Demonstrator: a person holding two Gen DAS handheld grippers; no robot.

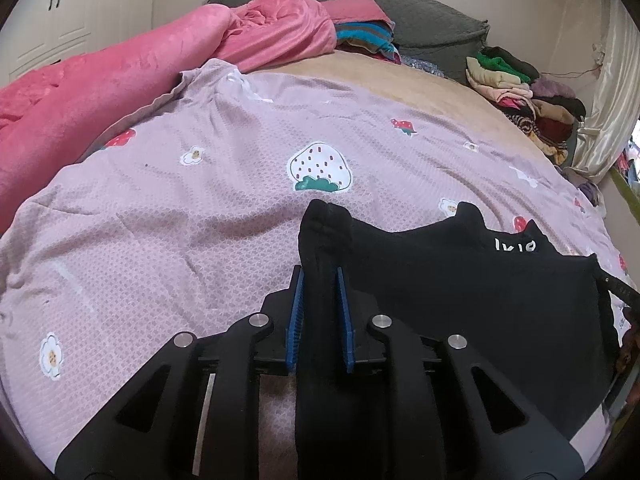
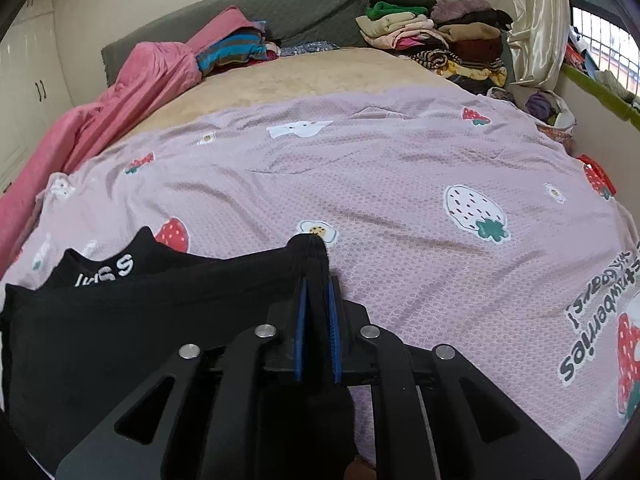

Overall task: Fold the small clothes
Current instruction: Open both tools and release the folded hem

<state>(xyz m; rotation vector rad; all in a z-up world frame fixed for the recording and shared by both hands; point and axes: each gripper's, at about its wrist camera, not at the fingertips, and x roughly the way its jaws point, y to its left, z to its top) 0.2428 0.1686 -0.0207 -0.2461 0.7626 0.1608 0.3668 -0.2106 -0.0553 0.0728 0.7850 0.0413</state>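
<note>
A home bedroom: a bed (image 2: 304, 68) with a strawberry-print sheet (image 2: 360, 184), a pink blanket (image 1: 100, 80), stacks of folded clothes (image 2: 432, 36), wardrobe doors (image 1: 60, 8), a curtain (image 2: 536, 20)

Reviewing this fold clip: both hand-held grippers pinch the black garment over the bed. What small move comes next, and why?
Probably lower it flat onto the lilac strawberry sheet: left hand-held gripper and right hand-held gripper each clamp a corner of the black garment, stretched between them.

On the pink bedsheet (image 2: 360, 168) we read "strawberries" upside down beside its big red strawberry print; the line under it stays unreadable to us. On the black garment (image 2: 140, 320) we make out white letters, perhaps "SS", only partly visible.
</note>
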